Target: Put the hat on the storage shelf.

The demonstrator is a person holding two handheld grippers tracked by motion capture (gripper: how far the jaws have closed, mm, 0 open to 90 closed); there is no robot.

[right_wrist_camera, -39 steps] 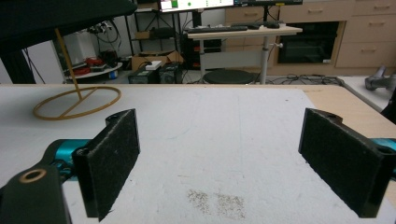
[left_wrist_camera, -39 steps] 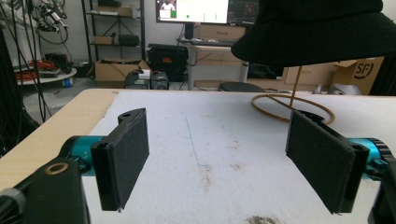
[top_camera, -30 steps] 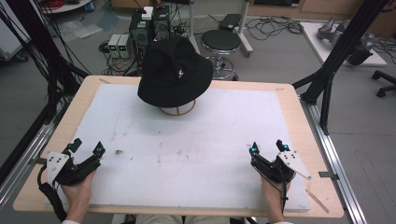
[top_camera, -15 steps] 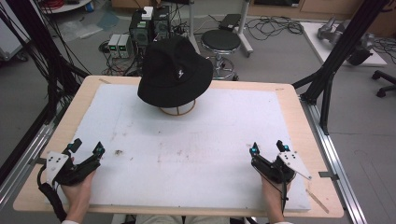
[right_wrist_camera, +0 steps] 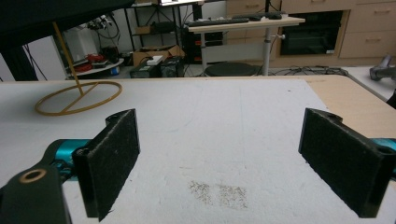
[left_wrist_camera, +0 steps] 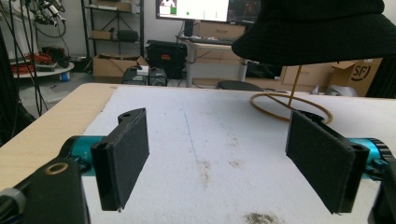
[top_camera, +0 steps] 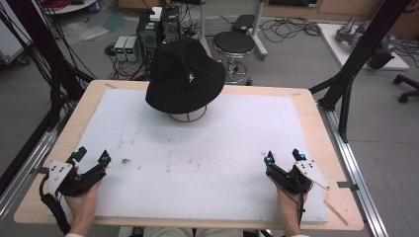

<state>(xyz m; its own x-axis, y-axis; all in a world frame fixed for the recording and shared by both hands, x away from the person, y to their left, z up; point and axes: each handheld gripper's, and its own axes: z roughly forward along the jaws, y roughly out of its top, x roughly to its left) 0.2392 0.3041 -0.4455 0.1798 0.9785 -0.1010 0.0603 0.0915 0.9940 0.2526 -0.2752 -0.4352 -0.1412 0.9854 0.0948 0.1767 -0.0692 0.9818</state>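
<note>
The black bucket hat (top_camera: 185,79) sits on a thin wire stand (top_camera: 188,116) at the far middle of the table, well apart from both of my grippers. Compared with one second ago, I see no change: the hat, the stand and my two hands are in the same places.

At the near left, my left gripper (top_camera: 91,157) rests low over the white mat (top_camera: 207,148), held by my left hand (top_camera: 81,205). Its jaws stand wide apart with nothing between them. In the left gripper view the pads (left_wrist_camera: 123,156) are flat rectangular blocks faced with rough dark foam, and teal metal cylinders carry them at the sides.

In the middle, the mat is a matte white sheet with grey scuffs and a few brown stains (top_camera: 123,161). It covers most of the pale wooden table (top_camera: 326,128), which has rounded corners. The hat is soft woven cloth with a round crown, a drooping brim and a small white emblem (top_camera: 188,77) on the front. The stand has a golden ring as base and one slim rod rising from it, seen well in the right gripper view (right_wrist_camera: 77,95).

At the near right, my right gripper (top_camera: 282,156) also lies low over the mat in my right hand (top_camera: 289,207), with its jaws spread wide and empty. A grey three-cornered plate (top_camera: 310,173) sits on top of it.
</note>
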